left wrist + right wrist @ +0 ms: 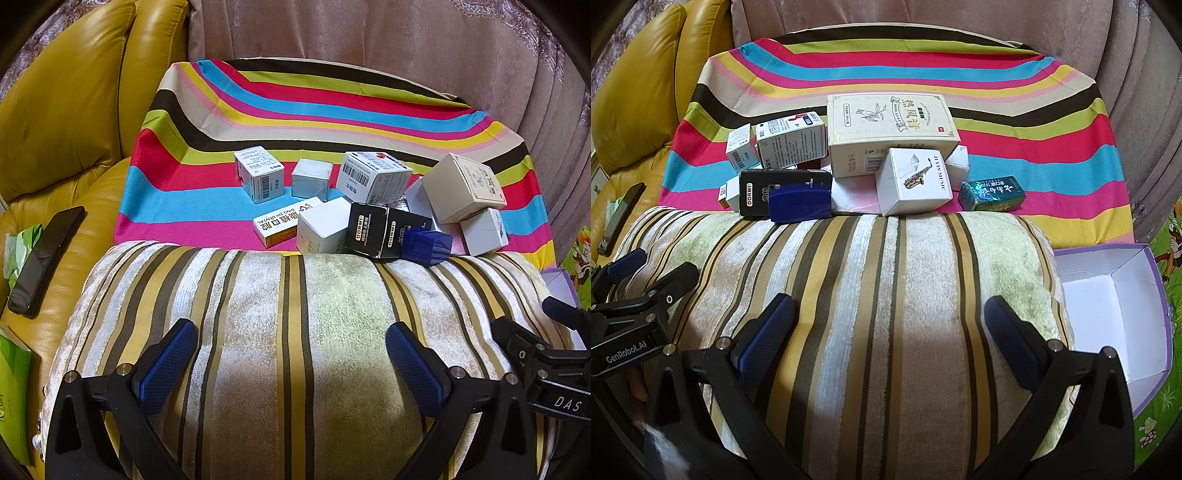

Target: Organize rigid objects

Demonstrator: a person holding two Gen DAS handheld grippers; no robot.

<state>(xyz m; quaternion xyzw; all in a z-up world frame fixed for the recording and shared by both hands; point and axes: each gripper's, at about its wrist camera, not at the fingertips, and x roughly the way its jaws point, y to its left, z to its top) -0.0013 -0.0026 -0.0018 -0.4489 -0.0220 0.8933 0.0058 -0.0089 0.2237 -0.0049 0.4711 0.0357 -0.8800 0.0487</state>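
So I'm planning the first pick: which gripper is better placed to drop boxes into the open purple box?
Right. The open purple box sits just beside the right gripper, whose jaws stand open and empty; the left gripper is farther away.

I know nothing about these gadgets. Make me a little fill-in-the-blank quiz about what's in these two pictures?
1. Both the left gripper and the right gripper hover with jaws ____.
2. The white box marked JIYIN MUSIC shows a picture of a ____.
3. The open cardboard box with the purple rim contains ____.
4. The black phone lies on the ____ leather sofa.

Missing words: open; saxophone; nothing; yellow
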